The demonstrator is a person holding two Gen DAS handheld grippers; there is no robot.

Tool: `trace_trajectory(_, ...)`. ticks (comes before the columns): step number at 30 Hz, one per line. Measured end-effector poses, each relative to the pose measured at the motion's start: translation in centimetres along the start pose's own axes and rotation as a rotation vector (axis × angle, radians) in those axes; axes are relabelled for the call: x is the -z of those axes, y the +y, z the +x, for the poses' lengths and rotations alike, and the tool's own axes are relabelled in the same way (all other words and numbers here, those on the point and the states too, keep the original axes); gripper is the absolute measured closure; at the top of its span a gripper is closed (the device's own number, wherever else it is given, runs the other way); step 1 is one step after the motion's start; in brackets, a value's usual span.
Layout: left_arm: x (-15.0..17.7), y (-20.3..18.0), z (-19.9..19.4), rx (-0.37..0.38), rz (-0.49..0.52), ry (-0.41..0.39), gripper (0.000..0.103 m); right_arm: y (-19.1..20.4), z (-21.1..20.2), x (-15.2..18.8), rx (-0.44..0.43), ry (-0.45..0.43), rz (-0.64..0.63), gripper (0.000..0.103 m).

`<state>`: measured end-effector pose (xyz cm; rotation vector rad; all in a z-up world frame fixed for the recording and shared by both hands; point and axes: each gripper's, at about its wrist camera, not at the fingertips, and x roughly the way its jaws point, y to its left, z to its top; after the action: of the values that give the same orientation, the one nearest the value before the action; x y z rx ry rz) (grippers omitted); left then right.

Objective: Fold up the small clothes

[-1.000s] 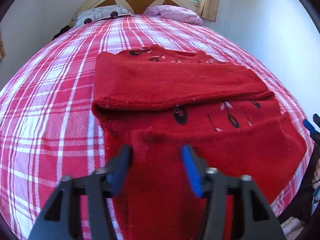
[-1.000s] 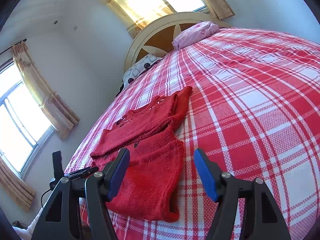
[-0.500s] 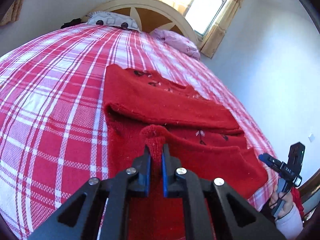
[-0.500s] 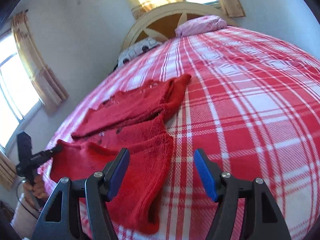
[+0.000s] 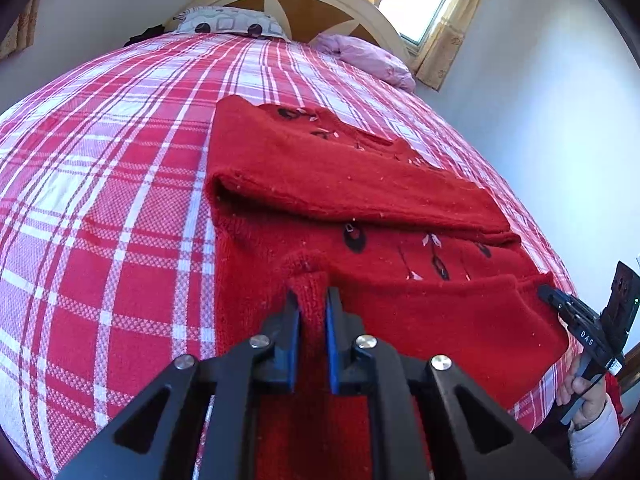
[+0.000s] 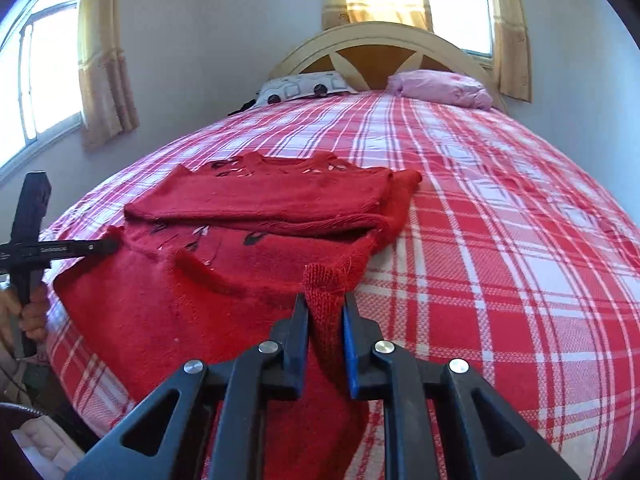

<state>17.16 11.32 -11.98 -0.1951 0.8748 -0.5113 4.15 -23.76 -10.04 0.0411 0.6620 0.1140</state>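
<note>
A red knitted sweater (image 5: 332, 168) with small dark and white motifs lies partly folded on the plaid bed, one sleeve folded across its upper part; it also shows in the right wrist view (image 6: 260, 200). My left gripper (image 5: 313, 300) is shut on a pinched fold at one near corner of the sweater's hem. My right gripper (image 6: 325, 304) is shut on the other near corner of the hem, which stands up between its blue pads. Each gripper shows in the other's view, at the sweater's far edge.
The bed (image 6: 500, 240) has a red and white plaid cover. A patterned pillow (image 6: 304, 86) and a pink pillow (image 6: 440, 86) lie by the cream headboard (image 6: 380, 40). Curtained windows and white walls surround the bed.
Both grippers were open a second ago. The left closed on the hem first; the right has now closed on the other corner. Both corners are lifted slightly.
</note>
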Motion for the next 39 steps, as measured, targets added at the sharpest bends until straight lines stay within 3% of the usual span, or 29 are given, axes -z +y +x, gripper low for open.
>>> trace_trajectory(6, -0.4, 0.1, 0.4, 0.006, -0.009, -0.001, 0.086, -0.9, 1.0, 0.1, 0.011, 0.037, 0.055, 0.088)
trace_trajectory(14, 0.8, -2.5, -1.1, -0.03, 0.144, -0.032, 0.092, 1.1, -3.3, -0.3, 0.052, -0.078, 0.024, 0.092)
trace_trajectory(19, 0.6, -2.1, -3.9, -0.006, 0.094, -0.103, 0.093, 1.9, -6.7, -1.3, 0.037, -0.161, 0.018, 0.092)
trace_trajectory(23, 0.1, -1.7, -5.9, 0.009, 0.044, -0.161, 0.093, 2.2, -7.5, -2.1, 0.023, -0.179, 0.002, 0.092)
trace_trajectory(31, -2.4, -2.1, -5.5, -0.04, 0.029, -0.177, 0.093, 1.5, -6.4, -5.2, -0.007, -0.192, 0.012, 0.092)
trace_trajectory(39, -6.1, -1.4, -3.8, -0.077, -0.015, -0.182, 0.093, 0.1, -2.8, -8.8, -0.004, -0.166, 0.025, 0.092)
